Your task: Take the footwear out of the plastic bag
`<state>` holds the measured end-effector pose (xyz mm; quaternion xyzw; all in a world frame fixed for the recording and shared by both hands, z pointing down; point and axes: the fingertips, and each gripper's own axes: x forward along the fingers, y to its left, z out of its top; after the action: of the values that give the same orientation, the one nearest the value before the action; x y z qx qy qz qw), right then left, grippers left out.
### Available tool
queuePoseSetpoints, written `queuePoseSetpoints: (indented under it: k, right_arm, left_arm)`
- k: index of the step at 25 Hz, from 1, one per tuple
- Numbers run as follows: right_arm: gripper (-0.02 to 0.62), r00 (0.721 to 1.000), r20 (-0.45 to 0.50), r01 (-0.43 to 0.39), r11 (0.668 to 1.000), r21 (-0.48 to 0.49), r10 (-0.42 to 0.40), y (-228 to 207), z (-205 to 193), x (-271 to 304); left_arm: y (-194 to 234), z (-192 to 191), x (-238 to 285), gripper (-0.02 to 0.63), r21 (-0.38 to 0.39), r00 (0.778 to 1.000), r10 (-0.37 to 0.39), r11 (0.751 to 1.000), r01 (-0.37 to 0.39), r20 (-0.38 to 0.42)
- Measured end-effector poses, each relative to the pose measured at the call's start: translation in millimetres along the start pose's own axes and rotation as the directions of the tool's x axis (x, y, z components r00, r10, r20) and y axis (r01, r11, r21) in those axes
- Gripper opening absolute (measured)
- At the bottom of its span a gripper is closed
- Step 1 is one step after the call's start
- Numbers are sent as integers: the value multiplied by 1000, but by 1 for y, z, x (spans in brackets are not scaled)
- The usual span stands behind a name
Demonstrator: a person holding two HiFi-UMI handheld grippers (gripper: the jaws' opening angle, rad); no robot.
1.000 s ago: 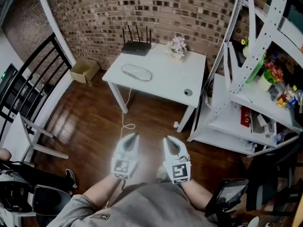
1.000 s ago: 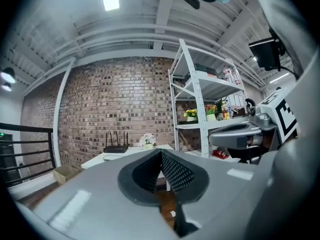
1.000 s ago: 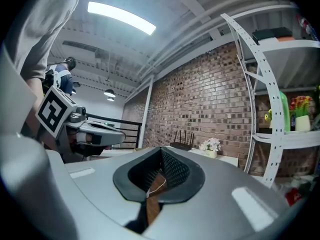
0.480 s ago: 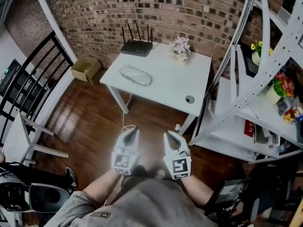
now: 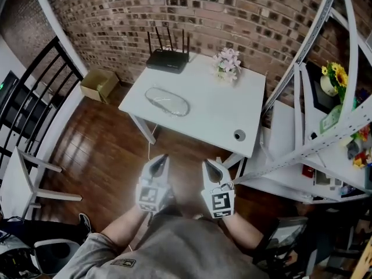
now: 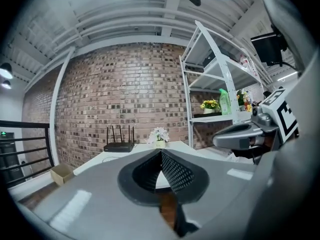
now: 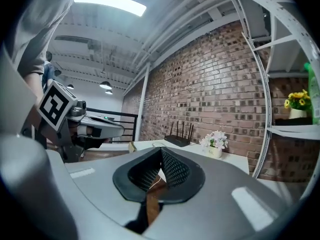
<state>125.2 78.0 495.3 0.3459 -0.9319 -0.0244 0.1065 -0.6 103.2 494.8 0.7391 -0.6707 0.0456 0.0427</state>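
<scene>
A clear plastic bag (image 5: 167, 102) with a pale oval shape inside lies on the white table (image 5: 215, 121), near its left part. My left gripper (image 5: 160, 159) and right gripper (image 5: 207, 165) are held side by side close to my body, above the wooden floor and short of the table. Both are shut with nothing between the jaws. In the left gripper view the left gripper (image 6: 161, 153) points toward the table, with the right gripper (image 6: 245, 134) at the side. In the right gripper view the right gripper (image 7: 161, 150) faces the table too.
A black router (image 5: 168, 58) and a small pot of flowers (image 5: 227, 63) stand at the table's back edge; a small round object (image 5: 239, 135) sits at its front right. A white metal shelf rack (image 5: 325, 132) stands to the right, a cardboard box (image 5: 99, 84) to the left by a black railing (image 5: 35, 97).
The view has shifted forward and to the right: the table sits closer and more central. Both grippers stay shut and side by side.
</scene>
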Motion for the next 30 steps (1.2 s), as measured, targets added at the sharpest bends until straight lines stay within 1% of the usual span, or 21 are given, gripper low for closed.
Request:
queuePoseSetpoints:
  k: [2,7,11,14,18,22,27,30]
  right_arm:
    - [15,1000,-14,9,1000,-6,-10,-1,3,24]
    - [15,997,-37,60,998,-12,-60,-7,11,86]
    - [15,993,-58,100,995,-22,-101,-8,14,127]
    - [15,989,-82,117,993,-25,-119,-7,15,149]
    - [15,988,-101,118,993,-29,-121,-14,6,170]
    - [15,987,-120,107,994,-8,-107,-42,-10,198]
    - [15,990,-124,69,997,23,-66,-70,-25,223]
    - [15,990,-132,51,998,29,-46,-81,-31,233]
  left_arm:
    - [25,-3,17,0,40,1000,-18,999,18,-9]
    - [86,-12,57,0,78,997,-48,996,52,-55]
    - [127,-17,85,0,86,995,-82,993,87,-59]
    - [151,-16,101,0,85,993,-93,992,98,-67]
    - [170,-22,124,0,87,993,-86,992,93,-86]
    - [182,-29,159,0,114,991,-56,991,70,-123]
    - [193,-40,196,0,184,984,-14,982,48,-180]
    - [201,-40,211,0,242,980,-1,969,50,-197]
